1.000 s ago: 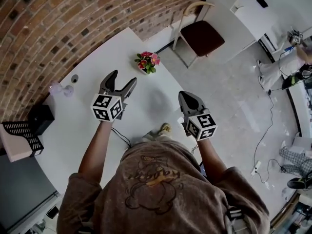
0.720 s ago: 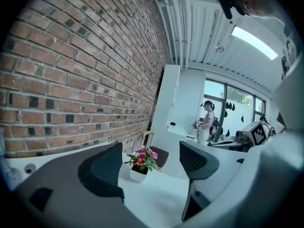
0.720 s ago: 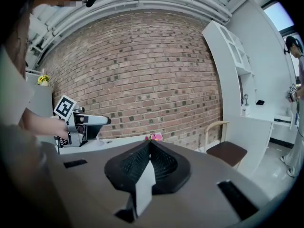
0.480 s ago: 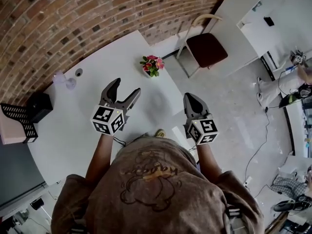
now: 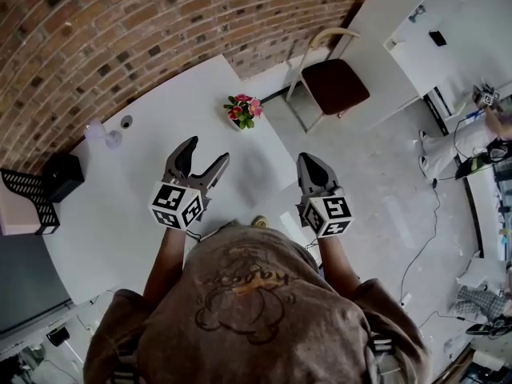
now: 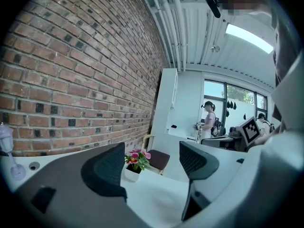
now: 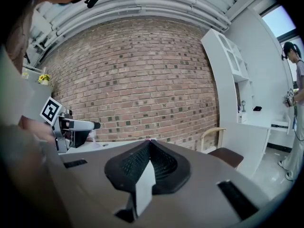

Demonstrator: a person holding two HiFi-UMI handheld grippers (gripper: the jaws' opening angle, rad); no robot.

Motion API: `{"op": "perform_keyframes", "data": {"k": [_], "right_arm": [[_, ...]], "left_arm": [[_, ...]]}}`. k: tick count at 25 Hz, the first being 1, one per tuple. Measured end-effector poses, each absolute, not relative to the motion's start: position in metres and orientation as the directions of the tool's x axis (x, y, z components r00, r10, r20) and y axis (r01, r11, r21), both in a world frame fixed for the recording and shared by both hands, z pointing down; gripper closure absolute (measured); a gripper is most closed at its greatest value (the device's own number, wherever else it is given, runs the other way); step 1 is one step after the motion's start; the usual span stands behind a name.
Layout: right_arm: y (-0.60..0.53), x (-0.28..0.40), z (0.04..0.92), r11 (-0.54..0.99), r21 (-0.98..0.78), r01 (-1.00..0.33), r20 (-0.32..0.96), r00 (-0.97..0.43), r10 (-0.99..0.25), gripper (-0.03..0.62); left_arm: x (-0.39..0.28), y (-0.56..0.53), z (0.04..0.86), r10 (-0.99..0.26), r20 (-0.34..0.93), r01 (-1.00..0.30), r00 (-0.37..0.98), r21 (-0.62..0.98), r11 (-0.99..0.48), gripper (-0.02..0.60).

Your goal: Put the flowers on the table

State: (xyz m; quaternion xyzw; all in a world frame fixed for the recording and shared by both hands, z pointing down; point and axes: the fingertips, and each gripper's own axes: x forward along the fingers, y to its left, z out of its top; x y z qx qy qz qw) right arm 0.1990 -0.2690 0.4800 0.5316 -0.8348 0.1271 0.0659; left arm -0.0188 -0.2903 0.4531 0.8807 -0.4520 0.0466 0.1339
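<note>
Flowers (image 5: 242, 107), pink in a small white pot, stand on the white tabletop (image 5: 104, 214), far beyond the nearer, wide-open left tool (image 5: 206, 150); right tool (image 5: 309, 160) closed, empty.

The right gripper (image 7: 150, 142) has its jaws pressed together; beyond, the left gripper (image 7: 88, 125) hovers at left before a brick wall (image 7: 133, 80), a chair (image 7: 230, 156) at right

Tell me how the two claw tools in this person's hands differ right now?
The left gripper has its jaws wide apart; the right gripper has its jaws closed together. The left gripper hangs over the white table and points toward the flowers, which sit on the table beyond it; the right gripper is near the table's edge. Both are empty, and each carries a cube with square markers.
</note>
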Motion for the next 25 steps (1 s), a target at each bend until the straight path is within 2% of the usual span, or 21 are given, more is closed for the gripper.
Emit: {"op": "perform_keyframes", "data": {"k": [5, 8, 13, 19, 25], "right_arm": [[-0.267, 0.199, 0.481, 0.400, -0.142, -0.905, 0.245, -0.424, -0.872, 0.589], [-0.264, 0.197, 0.483, 0.398, -0.142, -0.906, 0.249, -0.422, -0.872, 0.589], [-0.260, 0.193, 0.486, 0.402, -0.142, -0.905, 0.255, -0.426, -0.868, 0.589], [-0.255, 0.194, 0.489, 0.390, -0.143, -0.910, 0.260, -0.414, -0.872, 0.589], [-0.252, 0.197, 0.497, 0.377, -0.127, -0.917, 0.264, -0.398, -0.879, 0.589]], "left_arm": [[-0.016, -0.288, 0.453, -0.779, 0.200, -0.803, 0.595, 0.205, -0.560, 0.220], [-0.017, -0.286, 0.452, -0.783, 0.189, -0.804, 0.593, 0.191, -0.563, 0.341], [-0.016, -0.283, 0.456, -0.781, 0.194, -0.805, 0.593, 0.163, -0.571, 0.441], [-0.029, -0.281, 0.461, -0.818, 0.181, -0.837, 0.547, 0.158, -0.524, 0.525], [-0.039, -0.278, 0.476, -0.830, 0.188, -0.849, 0.526, 0.168, -0.500, 0.555]]}}
